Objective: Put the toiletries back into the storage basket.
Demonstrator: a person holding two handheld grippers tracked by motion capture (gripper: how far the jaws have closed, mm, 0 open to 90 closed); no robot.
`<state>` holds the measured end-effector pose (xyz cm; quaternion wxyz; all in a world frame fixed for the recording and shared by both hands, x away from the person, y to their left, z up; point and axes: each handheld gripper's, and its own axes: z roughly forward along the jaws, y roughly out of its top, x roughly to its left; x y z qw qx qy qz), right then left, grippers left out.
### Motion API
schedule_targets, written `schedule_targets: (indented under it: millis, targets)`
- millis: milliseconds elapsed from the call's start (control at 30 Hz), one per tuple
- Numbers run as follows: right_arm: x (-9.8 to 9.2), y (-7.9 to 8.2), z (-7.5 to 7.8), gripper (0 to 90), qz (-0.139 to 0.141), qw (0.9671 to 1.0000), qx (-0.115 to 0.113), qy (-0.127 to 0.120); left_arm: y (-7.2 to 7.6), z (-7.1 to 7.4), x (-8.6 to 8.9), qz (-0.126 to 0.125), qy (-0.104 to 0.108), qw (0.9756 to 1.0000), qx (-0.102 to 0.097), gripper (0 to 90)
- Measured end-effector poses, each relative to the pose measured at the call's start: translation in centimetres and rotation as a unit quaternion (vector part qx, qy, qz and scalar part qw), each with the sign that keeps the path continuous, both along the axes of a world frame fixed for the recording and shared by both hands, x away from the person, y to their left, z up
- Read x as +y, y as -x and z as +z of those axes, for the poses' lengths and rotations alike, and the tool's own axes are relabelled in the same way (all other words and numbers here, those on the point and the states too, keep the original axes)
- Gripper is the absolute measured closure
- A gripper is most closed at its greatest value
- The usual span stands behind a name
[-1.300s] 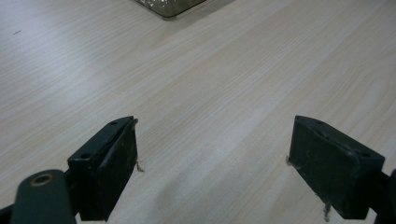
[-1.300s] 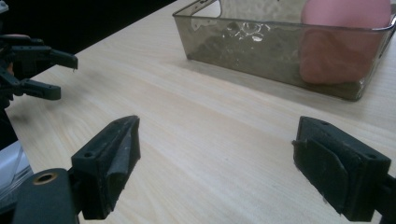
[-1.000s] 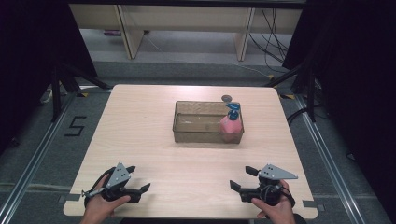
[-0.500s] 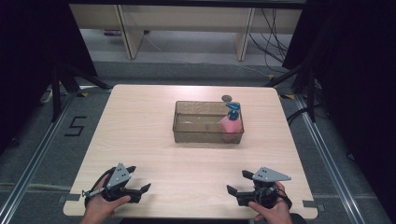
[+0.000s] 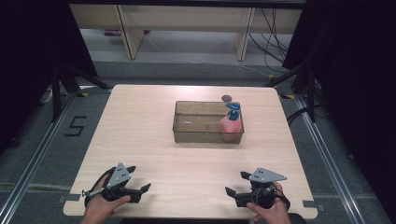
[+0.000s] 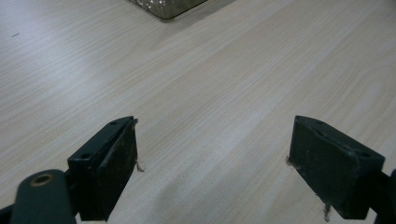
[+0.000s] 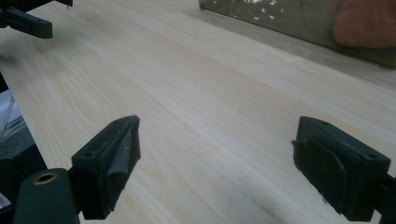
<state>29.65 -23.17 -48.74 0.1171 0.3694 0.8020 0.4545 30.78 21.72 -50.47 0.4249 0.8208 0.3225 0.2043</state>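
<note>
We hold our left gripper (image 5: 138, 178) and right gripper (image 5: 237, 183) low over the table (image 5: 140, 126), jaws spread wide on nothing. Well ahead of our fingertips stands the clear bin (image 5: 196, 128), with the pink pump bottle (image 5: 230, 125) at its right end.
</note>
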Motion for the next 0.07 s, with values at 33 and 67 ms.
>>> schedule_targets:
  millis: [33,67]
  targets:
    - [0.10,0.18,0.02,15.8,-0.007,0.9999,0.014,-0.001,0.00,-0.06,-0.09,0.003,0.006,1.0000,0.001,15.0]
    - [0.07,0.18,0.07,15.8,-0.005,0.9999,0.014,-0.002,0.00,-0.09,-0.10,0.004,0.006,1.0000,0.001,15.0]
